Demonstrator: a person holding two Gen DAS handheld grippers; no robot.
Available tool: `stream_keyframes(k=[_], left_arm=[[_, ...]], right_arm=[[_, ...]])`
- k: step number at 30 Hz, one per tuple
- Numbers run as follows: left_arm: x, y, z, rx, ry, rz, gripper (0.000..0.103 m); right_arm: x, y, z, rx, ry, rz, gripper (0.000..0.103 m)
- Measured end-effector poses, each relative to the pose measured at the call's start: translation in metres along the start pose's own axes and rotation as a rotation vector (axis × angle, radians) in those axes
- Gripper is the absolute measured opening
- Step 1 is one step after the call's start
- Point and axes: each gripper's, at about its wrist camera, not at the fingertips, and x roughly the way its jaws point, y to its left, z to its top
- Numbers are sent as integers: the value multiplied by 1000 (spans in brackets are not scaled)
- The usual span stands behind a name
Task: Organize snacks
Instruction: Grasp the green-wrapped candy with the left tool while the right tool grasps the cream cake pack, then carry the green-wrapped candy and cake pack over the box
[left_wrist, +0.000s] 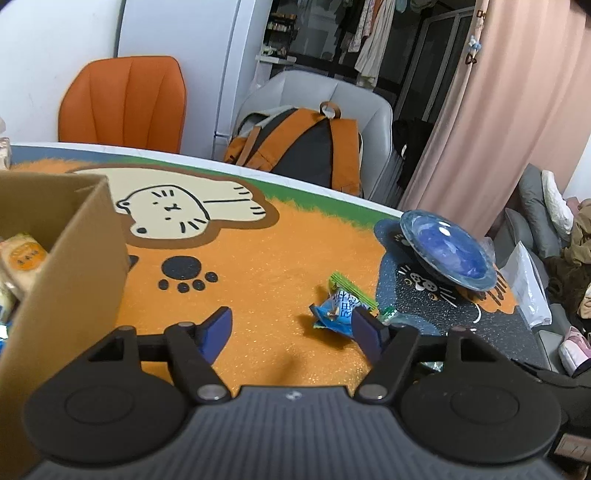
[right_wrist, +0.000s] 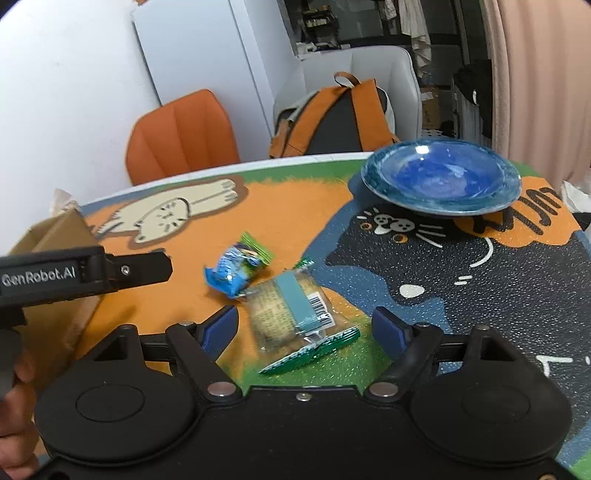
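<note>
A blue snack packet (left_wrist: 338, 312) lies on the cartoon mat, just ahead of my left gripper (left_wrist: 291, 326), which is open and empty above the mat. The same blue packet (right_wrist: 234, 271) shows in the right wrist view, beside a clear-wrapped cake snack with a teal label (right_wrist: 291, 312). My right gripper (right_wrist: 304, 326) is open with the cake snack lying between its fingers, not clamped. A cardboard box (left_wrist: 66, 266) at the left holds several snacks (left_wrist: 24, 256). The left gripper's body (right_wrist: 85, 275) shows at the left of the right wrist view.
A blue ceramic plate (right_wrist: 441, 181) sits at the table's far right; it also shows in the left wrist view (left_wrist: 448, 249). An orange chair (left_wrist: 123, 101) and a grey chair with an orange backpack (left_wrist: 299, 147) stand behind the table. The box (right_wrist: 51, 236) is at the left.
</note>
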Motion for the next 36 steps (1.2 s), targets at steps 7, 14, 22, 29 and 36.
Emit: stream_keyframes(k=[7,14,22,29,36], left_arm=[[25,-9,9,16,26,-11,70],[44,-26,9,75,31,-2,70],[65,-41,-2,132,44,32,71],[61,-37,-6,170,18,57,34],[37,-27,-12,147,18,26,30]], right_arm=[[2,-1,-1,-25,-28,-24,60],[-12,-37,2,83,-44,-97,48],[-15,-50,1,116,-52,-140,48],[-14,-48,1,105,-56,-148,48],[-19,-37,-6,71,-80,-180,48]])
